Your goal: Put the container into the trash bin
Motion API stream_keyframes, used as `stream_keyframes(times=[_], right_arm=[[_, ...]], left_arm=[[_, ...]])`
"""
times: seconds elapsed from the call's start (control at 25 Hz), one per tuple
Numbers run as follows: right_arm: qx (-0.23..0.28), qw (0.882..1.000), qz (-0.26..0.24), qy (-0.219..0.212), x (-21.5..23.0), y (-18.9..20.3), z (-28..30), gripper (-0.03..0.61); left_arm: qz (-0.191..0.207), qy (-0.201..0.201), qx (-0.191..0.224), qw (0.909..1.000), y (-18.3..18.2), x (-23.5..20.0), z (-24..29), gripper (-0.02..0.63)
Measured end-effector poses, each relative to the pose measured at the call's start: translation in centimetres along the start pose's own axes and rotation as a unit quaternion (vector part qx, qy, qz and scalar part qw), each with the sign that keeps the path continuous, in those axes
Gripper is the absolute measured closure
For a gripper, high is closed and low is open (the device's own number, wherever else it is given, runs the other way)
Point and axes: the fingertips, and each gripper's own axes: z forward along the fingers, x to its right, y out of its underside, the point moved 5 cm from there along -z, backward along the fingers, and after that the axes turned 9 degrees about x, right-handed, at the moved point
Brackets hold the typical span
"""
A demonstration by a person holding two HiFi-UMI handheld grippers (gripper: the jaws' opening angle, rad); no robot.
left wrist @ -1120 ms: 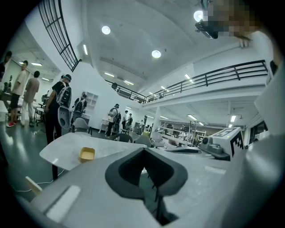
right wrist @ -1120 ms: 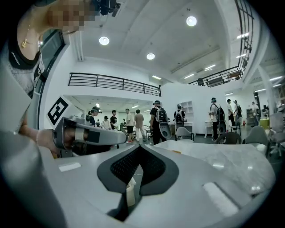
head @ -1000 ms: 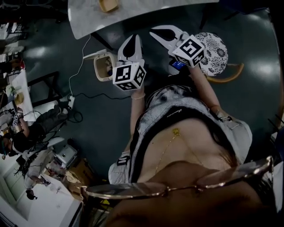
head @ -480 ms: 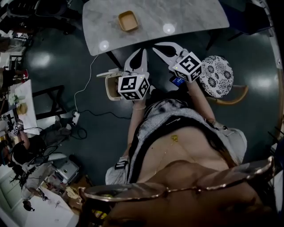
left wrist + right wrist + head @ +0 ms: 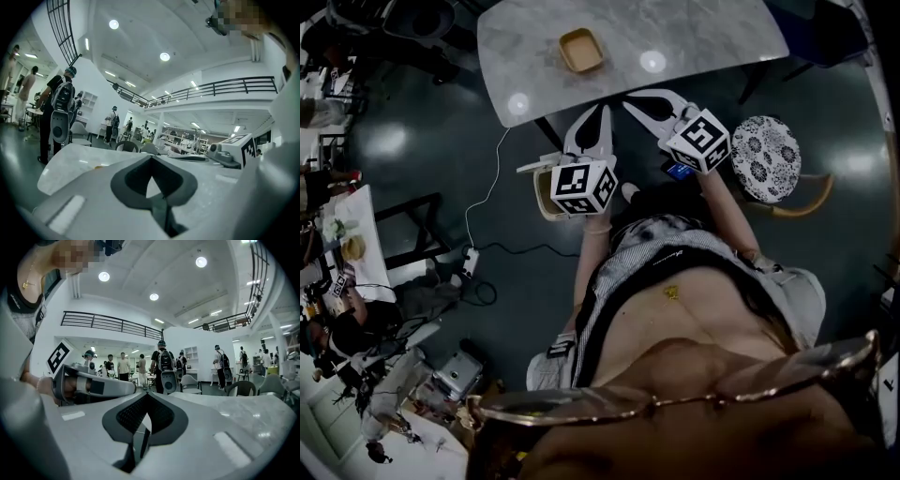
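A small brown square container point(image 5: 581, 50) sits on the marble table point(image 5: 694, 37) at the top of the head view. My left gripper point(image 5: 602, 109) and right gripper point(image 5: 632, 97) are held side by side just short of the table's near edge, both pointing at it. Each is shut with nothing between its jaws. In the left gripper view the left gripper point(image 5: 151, 157) shows its tips together over the tabletop point(image 5: 70, 164). The right gripper point(image 5: 146, 394) looks the same in its own view. The beige trash bin point(image 5: 541, 199) stands lid-open on the floor, partly hidden under the left gripper's marker cube.
A stool with a patterned cushion point(image 5: 766, 157) stands right of the grippers. A cable and power strip point(image 5: 470, 259) lie on the dark floor to the left, near desks and equipment point(image 5: 356, 309). People with backpacks point(image 5: 164, 363) and chairs point(image 5: 190, 380) stand beyond the table.
The table and the brown container have come further into the head view. Both grippers have moved closer to the table's edge. The bin now lies under the left gripper's cube.
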Motion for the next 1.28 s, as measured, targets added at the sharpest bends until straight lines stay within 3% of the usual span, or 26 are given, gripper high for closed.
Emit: stream_keyframes(times=[0.36, 1.04, 1.28], right_arm=[[-0.019, 1.000, -0.008, -0.007, 1.1, -0.1, 3.2, 0.552], [-0.013, 0.999, -0.025, -0.026, 10.6, -2.7, 12.1, 0.552], [-0.016, 0.999, -0.021, -0.045, 13.0, -2.8, 13.2, 0.552]], left_arm=[[-0.011, -0.007, -0.005, 0.9999, -0.6, -2.9, 0.8, 0.614], [-0.012, -0.009, 0.000, 0.9999, -3.4, -10.0, 12.7, 0.614], [-0.010, -0.033, -0.007, 0.9994, -3.3, -10.8, 14.6, 0.614]])
